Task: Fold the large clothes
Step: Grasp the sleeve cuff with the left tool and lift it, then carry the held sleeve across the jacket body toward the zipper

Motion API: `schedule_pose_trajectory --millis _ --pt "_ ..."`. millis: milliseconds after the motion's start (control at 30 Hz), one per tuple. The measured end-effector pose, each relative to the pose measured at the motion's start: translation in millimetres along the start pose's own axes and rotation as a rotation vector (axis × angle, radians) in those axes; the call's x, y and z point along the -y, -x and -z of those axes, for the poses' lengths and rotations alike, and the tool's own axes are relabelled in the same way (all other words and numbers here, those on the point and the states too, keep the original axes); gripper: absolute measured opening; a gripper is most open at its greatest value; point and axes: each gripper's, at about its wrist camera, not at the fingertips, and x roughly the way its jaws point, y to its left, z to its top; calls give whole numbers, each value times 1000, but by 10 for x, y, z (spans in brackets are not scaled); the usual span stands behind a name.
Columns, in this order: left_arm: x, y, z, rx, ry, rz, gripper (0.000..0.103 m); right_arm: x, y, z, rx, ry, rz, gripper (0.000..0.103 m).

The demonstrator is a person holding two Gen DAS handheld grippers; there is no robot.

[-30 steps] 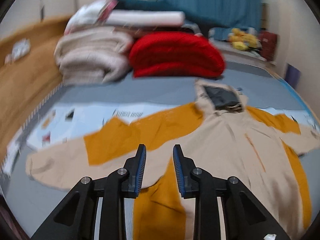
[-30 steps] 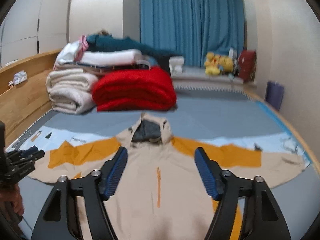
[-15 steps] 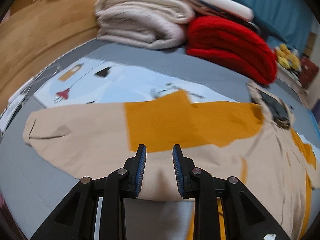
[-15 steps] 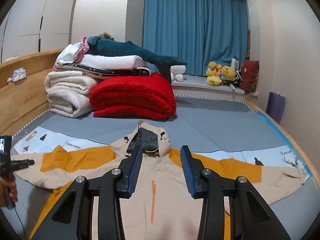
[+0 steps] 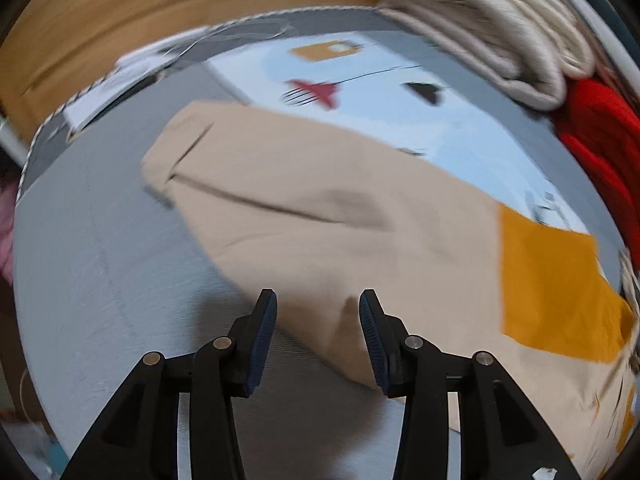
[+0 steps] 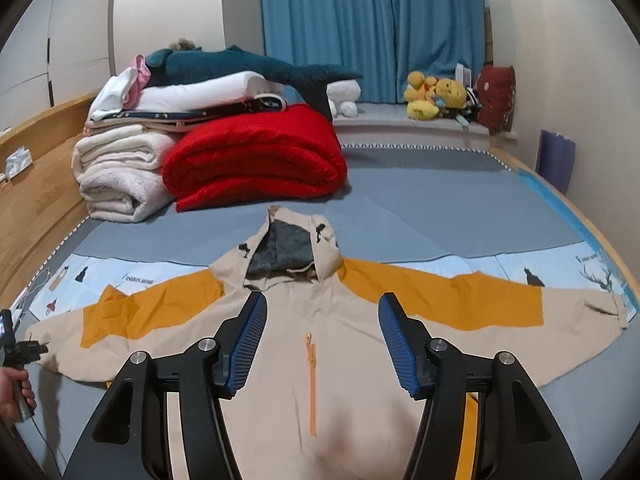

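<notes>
A beige and orange hooded jacket (image 6: pixel 320 360) lies spread flat on the grey bed, front up, both sleeves stretched out sideways. In the left wrist view its beige left sleeve (image 5: pixel 320 220) fills the middle, cuff at the far left. My left gripper (image 5: pixel 318 332) is open, its jaws either side of the sleeve's near edge, holding nothing. It also shows at the left edge of the right wrist view (image 6: pixel 24 350). My right gripper (image 6: pixel 322 344) is open and empty above the jacket's chest, near the orange zip (image 6: pixel 311 384).
A red folded blanket (image 6: pixel 256 160) and a stack of white folded bedding (image 6: pixel 120 172) stand behind the hood. A wooden bed rail (image 6: pixel 36 196) runs along the left. Plush toys (image 6: pixel 436 96) sit on the sill by the blue curtain (image 6: pixel 372 28).
My left gripper swung left and down along the sleeve toward its cuff end, and its jaws opened wider. My right gripper closed partway, then opened wide again above the chest.
</notes>
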Motion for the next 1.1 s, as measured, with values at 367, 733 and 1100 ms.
schedule_pose_trajectory --millis 367,733,1100 --pt "-307 -198 -79 -40 130 62 12 -163 -274 141 -114 52 -23 59" --pt "467 886 -169 264 -5 135 0 -87 -396 276 -220 42 -17 27" --pt "2573 2372 1267 240 -563 769 0 -181 -293 489 -275 27 -47 28"
